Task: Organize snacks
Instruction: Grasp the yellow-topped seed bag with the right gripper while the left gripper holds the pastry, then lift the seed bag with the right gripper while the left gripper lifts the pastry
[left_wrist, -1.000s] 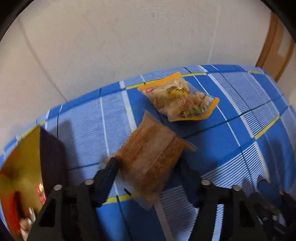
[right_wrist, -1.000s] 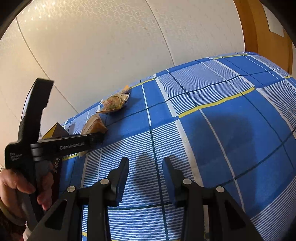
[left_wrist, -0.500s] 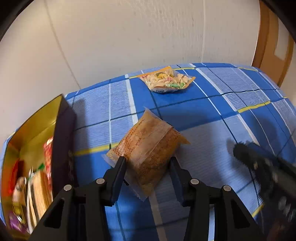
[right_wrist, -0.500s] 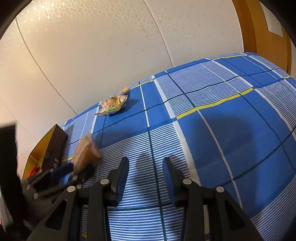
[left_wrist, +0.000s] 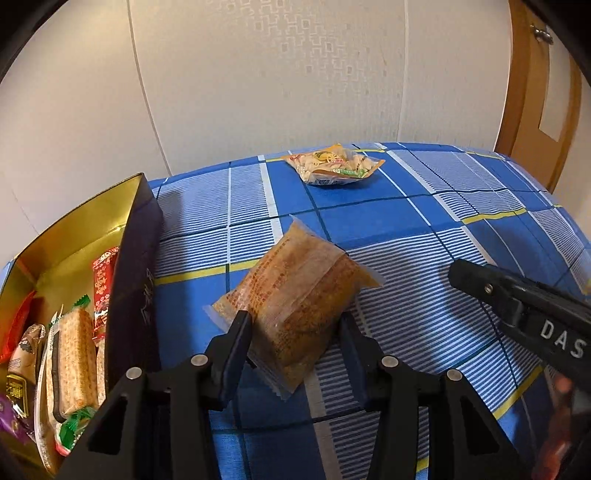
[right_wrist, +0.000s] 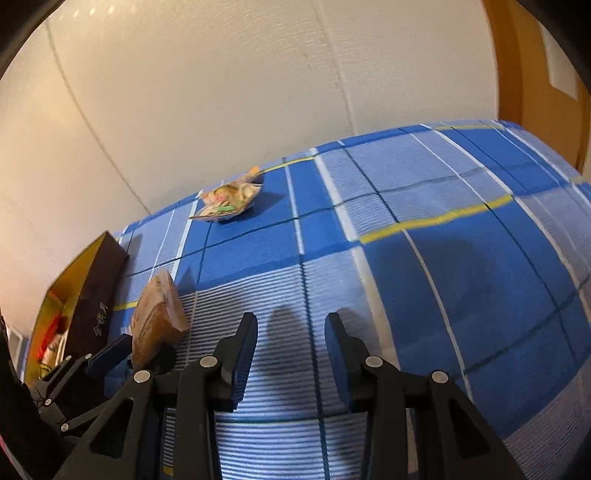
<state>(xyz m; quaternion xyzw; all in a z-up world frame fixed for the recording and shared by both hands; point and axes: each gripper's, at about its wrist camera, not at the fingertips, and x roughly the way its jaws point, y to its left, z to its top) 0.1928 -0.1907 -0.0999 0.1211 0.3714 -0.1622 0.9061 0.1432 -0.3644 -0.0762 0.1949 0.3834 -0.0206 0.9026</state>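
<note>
My left gripper (left_wrist: 293, 328) is shut on a brown snack packet (left_wrist: 295, 306) and holds it above the blue checked cloth (left_wrist: 406, 221). The packet also shows in the right wrist view (right_wrist: 155, 317), raised off the cloth. A dark box with a gold inside (left_wrist: 136, 273) stands at the left and holds several snacks (left_wrist: 70, 350). A yellow snack bag (left_wrist: 332, 164) lies at the far side near the wall; it also shows in the right wrist view (right_wrist: 229, 199). My right gripper (right_wrist: 290, 332) is open and empty, low over the cloth.
The right gripper's body (left_wrist: 524, 310) reaches in from the right in the left wrist view. A pale wall (left_wrist: 277, 74) runs behind the surface. A wooden door (left_wrist: 539, 92) stands at the far right. The box (right_wrist: 92, 291) sits left of the packet.
My left gripper has lifted the brown packet off the cloth and drawn back toward the box side. The right gripper has barely moved.
</note>
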